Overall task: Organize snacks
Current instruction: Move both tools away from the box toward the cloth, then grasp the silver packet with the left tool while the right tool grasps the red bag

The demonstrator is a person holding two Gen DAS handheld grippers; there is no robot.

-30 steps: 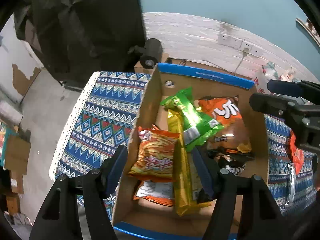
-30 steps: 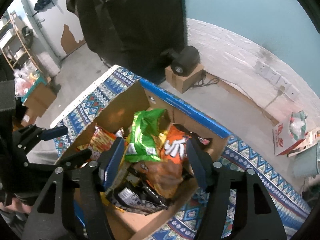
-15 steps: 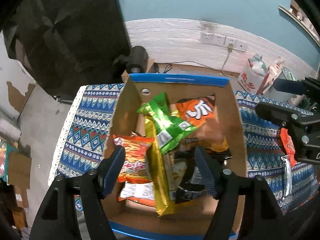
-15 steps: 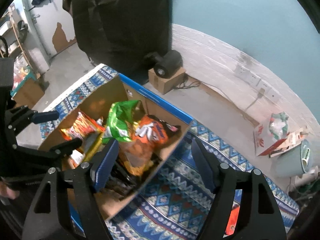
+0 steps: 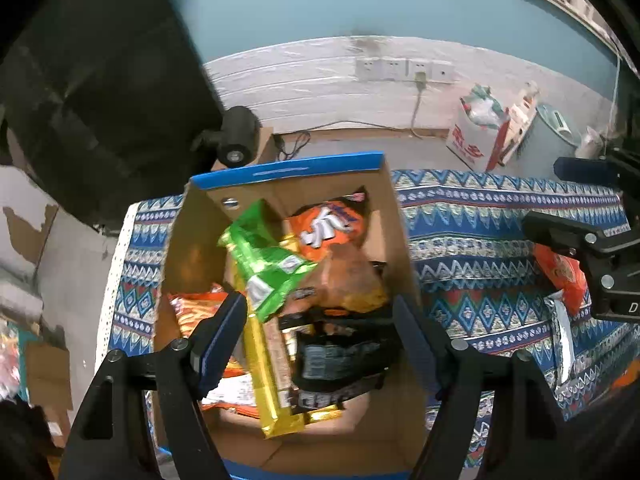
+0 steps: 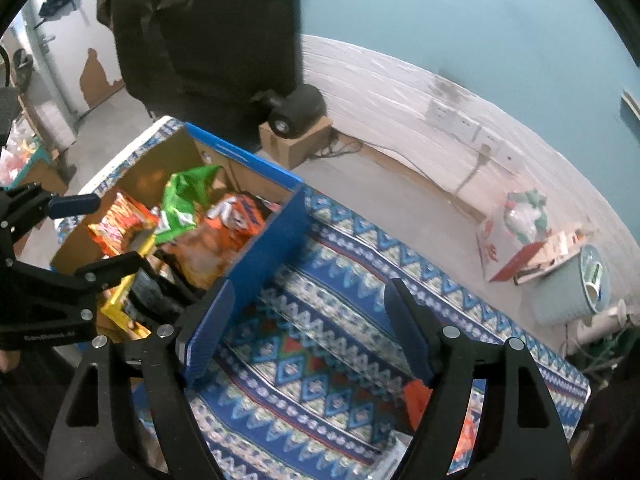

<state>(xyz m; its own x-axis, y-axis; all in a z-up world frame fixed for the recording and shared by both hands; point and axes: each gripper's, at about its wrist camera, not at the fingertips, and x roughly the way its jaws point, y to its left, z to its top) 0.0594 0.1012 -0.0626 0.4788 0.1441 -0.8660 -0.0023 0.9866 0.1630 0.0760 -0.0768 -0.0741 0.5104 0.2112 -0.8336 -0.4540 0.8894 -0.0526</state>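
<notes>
Still risky: snacks in the cardboard box (image 5: 394, 240) are heaped loose, so the green packet (image 5: 266, 264) and gold packet (image 5: 268, 368), both leaning on the pile, could slide or tip over the wall if another pack gets dropped on top. Left tongs (image 5: 320, 332) hang wide open above the box, empty, the black packet (image 5: 336, 360) directly below between the fingers. Right tongs (image 6: 308, 320) also wide open and empty, over the patterned cloth (image 6: 340, 320) on the worktop, box just to their left. An orange packet (image 6: 418, 396) lies on the cloth touching the right finger (image 6: 408, 328), partly hidden; a blind grab may miss it or snag the cloth.
</notes>
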